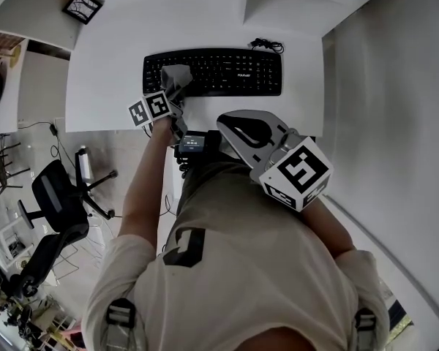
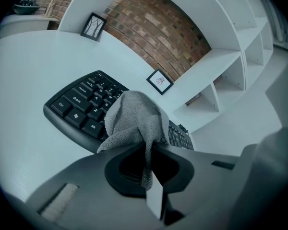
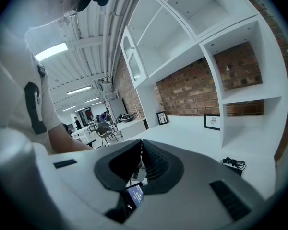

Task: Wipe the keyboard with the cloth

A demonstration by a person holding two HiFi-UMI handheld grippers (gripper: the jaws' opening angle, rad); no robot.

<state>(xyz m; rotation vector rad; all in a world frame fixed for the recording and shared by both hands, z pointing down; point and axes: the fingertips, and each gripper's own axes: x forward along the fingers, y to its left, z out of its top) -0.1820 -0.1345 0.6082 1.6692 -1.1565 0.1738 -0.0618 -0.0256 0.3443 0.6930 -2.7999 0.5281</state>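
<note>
Keyboard point(image 1: 227, 72) is lying flat on the white desk point(image 1: 110, 64), parallel to the near edge and set back from it, with bare desk surface on its left, right and far sides. The grey cloth point(image 1: 174, 79) is resting on the keyboard's left end, draping over the keys. The left gripper point(image 1: 177, 101) is reaching in over the near desk edge, its jaws closing tightly on a fold of the cloth. The right gripper point(image 1: 234, 126) is hovering off the desk, just beside the person's torso, short of the near edge and well apart from the keyboard. A black cable point(image 1: 267, 45) is lying beyond the keyboard's far right corner. The left gripper view is showing the cloth point(image 2: 134, 119) bunching upward out of the pinched jaws of the left gripper point(image 2: 149, 147) and covering keys near the keyboard's point(image 2: 81, 109) front rim; the head view does not resolve this pinch. The right gripper view is showing the right gripper point(image 3: 140, 150) with its jaws meeting and nothing between them.
</note>
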